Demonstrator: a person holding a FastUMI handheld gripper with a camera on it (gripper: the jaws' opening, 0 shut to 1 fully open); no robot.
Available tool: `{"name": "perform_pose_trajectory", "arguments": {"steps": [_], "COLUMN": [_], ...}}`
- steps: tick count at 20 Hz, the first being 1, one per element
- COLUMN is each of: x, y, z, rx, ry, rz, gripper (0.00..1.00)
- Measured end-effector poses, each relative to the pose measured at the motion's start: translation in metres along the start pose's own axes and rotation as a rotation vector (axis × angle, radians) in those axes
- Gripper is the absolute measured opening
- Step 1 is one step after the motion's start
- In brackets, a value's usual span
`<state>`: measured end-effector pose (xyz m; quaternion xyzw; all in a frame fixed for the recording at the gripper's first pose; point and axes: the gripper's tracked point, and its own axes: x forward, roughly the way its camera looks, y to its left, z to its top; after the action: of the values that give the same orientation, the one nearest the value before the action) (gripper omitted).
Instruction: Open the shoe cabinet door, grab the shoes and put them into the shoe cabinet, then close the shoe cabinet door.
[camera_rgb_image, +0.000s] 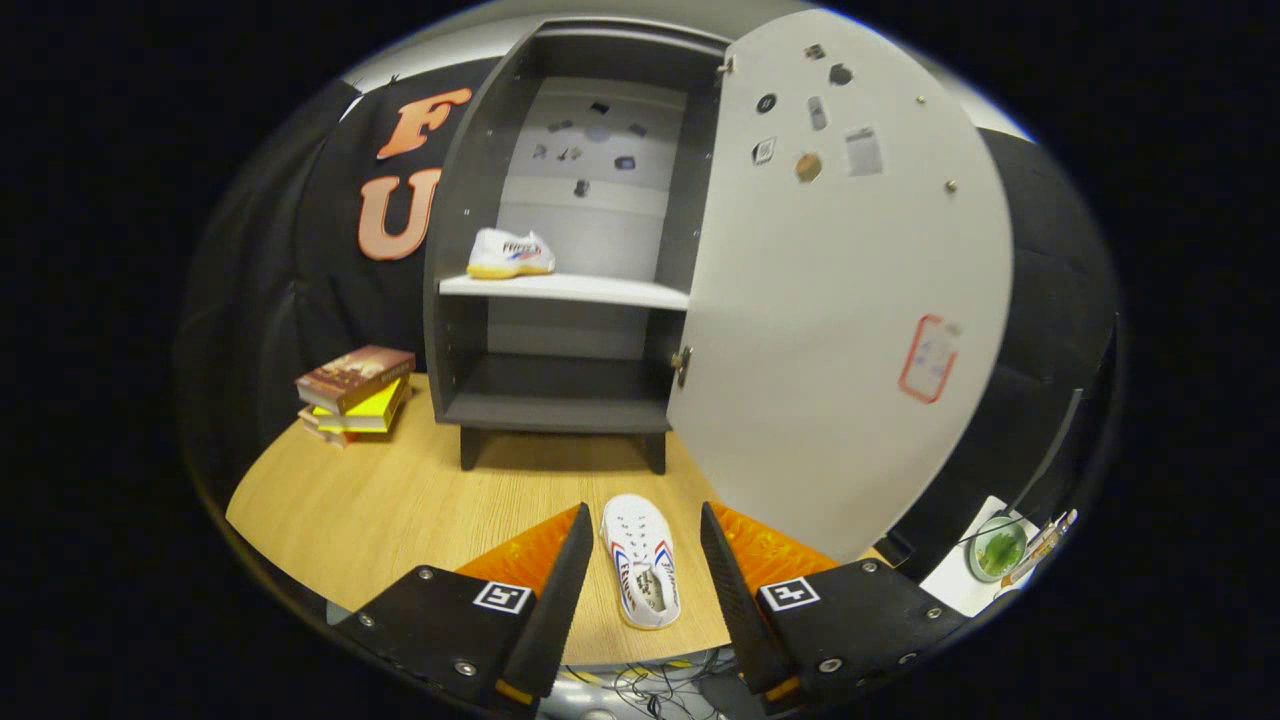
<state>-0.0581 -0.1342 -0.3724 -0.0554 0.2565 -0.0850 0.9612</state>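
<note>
The dark shoe cabinet (560, 400) stands on the wooden table (380, 500) with its pale door (850, 300) swung wide open to the right. One white shoe (510, 254) rests on the cabinet's white middle shelf (590, 290), at its left end. A second white shoe (642, 572) lies flat on the table in front of the cabinet, toe towards it. My gripper (642, 535) is open, with this shoe lying between the two fingers and a gap on each side.
A stack of books (355, 393) sits on the table left of the cabinet. The open door overhangs the table's right side, close to the right finger. Off the table at the right are a small green dish (998, 548) and pens on white paper.
</note>
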Motion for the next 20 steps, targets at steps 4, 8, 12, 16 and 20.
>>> {"name": "perform_pose_trajectory", "arguments": {"steps": [4,8,12,16,20], "x": [0.064,0.100,0.121,0.137,0.139], "y": [0.009,0.018,0.018,0.017,0.020], "z": [-0.066,-0.103,-0.118,-0.129,-0.132], "rx": [-0.030,-0.026,-0.009,0.005,0.111], "ry": [0.168,0.256,0.297,0.323,0.319], "rz": [0.034,0.059,0.053,0.047,0.087], "gripper": [0.74,0.70,0.60,0.37,0.09]}}
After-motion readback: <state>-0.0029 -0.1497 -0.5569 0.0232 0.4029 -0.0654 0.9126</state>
